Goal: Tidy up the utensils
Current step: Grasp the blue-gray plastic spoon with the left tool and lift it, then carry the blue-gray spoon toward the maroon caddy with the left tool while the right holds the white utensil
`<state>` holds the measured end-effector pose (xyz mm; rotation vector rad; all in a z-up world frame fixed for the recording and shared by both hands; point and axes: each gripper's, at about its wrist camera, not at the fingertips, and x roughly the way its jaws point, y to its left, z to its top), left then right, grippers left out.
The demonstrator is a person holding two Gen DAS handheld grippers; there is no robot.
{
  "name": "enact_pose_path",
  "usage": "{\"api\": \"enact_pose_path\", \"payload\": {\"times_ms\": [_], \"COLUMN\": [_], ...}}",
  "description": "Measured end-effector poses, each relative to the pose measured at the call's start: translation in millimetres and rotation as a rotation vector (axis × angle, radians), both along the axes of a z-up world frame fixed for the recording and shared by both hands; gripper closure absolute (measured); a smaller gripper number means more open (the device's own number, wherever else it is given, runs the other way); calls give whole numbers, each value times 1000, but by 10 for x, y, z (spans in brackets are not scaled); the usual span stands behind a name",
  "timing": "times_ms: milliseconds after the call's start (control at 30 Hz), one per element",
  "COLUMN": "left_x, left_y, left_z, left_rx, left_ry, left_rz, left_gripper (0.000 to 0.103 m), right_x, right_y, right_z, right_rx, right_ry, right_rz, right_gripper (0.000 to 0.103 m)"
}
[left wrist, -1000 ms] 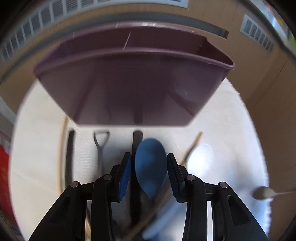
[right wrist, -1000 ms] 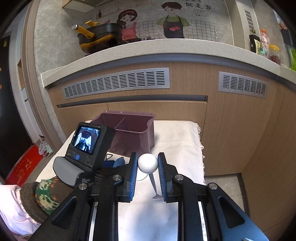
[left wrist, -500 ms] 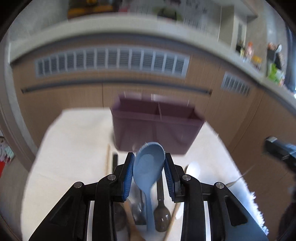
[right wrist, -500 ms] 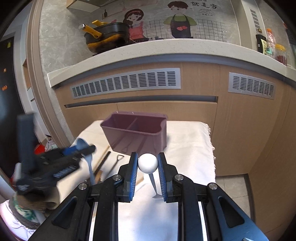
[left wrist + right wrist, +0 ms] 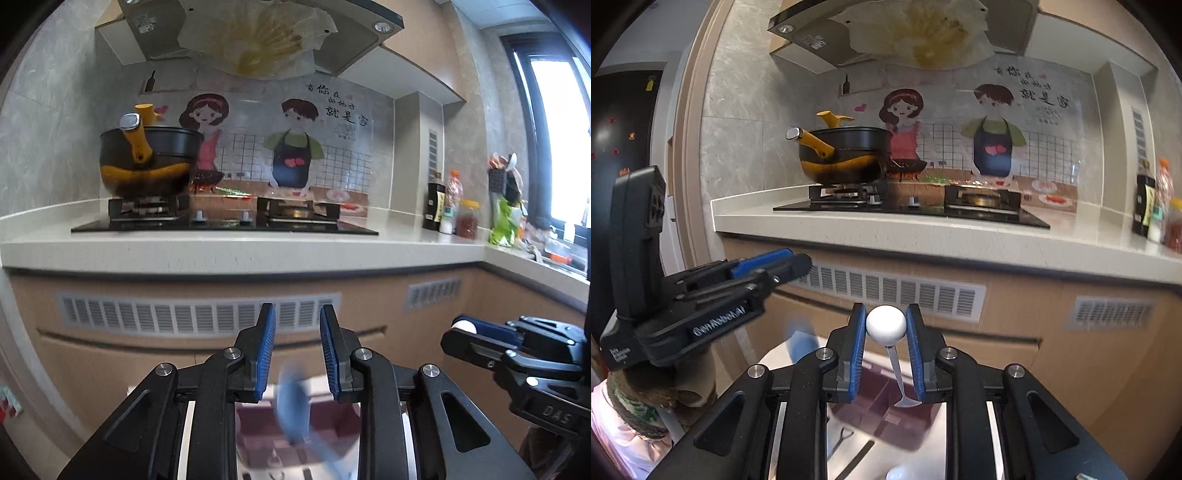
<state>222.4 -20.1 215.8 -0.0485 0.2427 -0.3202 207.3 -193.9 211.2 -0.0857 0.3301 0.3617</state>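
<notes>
My left gripper (image 5: 293, 314) is raised in front of the cabinet, its jaws closing with nothing between the pads. A blurred blue spoon (image 5: 291, 410) shows lower down, clear of the pads, over the purple divided bin (image 5: 332, 424). From the right wrist view the left gripper (image 5: 790, 260) is up at the left, and the blue spoon (image 5: 801, 347) is a smear well below it. My right gripper (image 5: 885, 312) is shut on the white ball end of a small metal spoon (image 5: 886, 325), whose handle hangs down over the bin (image 5: 879, 391). The right gripper (image 5: 461, 326) also shows at the left wrist view's right edge.
The counter (image 5: 258, 247) holds a stove and a black-and-yellow pot (image 5: 147, 162), with bottles (image 5: 447, 199) to the right. Vented cabinet fronts (image 5: 897, 291) stand behind the bin. More utensils (image 5: 846, 435) lie on the white cloth below. A person's sleeve (image 5: 628, 424) is at lower left.
Both grippers rose and tipped upward, so the counter now fills the views. The blue spoon left the left jaws and is below them. The left jaws narrowed. The right grip is unchanged.
</notes>
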Motion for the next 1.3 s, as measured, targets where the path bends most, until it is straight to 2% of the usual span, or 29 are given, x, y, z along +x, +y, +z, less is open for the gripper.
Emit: {"api": "enact_pose_path", "payload": {"times_ms": [133,267,467,567,667,733,800,900,1067,1100,1167,1300], "left_x": [304,399,510,458,305,159,30,-82,33,80,223,362], "left_y": [47,191,361,336,249,156,23,-167,-330,-348,-296,-54], "left_z": [-140,-534,-1395,-1777,-1998,-2113,-2212,-2373,-2473,-2489,-2522,-2564], "left_rx": [15,10,-8,11,54,132,242,385,460,470,440,292], "left_ry": [38,149,474,590,607,565,523,510,558,566,600,681], "left_rz": [12,12,-2,-41,-122,-174,-226,-311,-373,-369,-343,-210], "left_gripper": [79,79,78,74,62,48,41,40,40,40,40,40], "right_x": [230,291,192,87,9,-29,-34,-43,-88,-100,-125,-161], "right_y": [41,-83,-206,-258,-310,-343,-378,-444,-528,-542,-570,-659], "right_z": [-135,-363,-596,-651,-716,-812,-914,-1064,-1240,-1264,-1302,-1374], "right_rx": [4,22,21,21,8,-17,-27,-25,-22,-23,-21,-10], "right_ry": [46,107,170,178,186,203,234,280,328,334,341,355], "right_rz": [-5,-13,-28,-28,-28,-38,-50,-62,-73,-73,-74,-86], "right_gripper": [83,83,83,83,83,83,83,83,83,83,83,83]}}
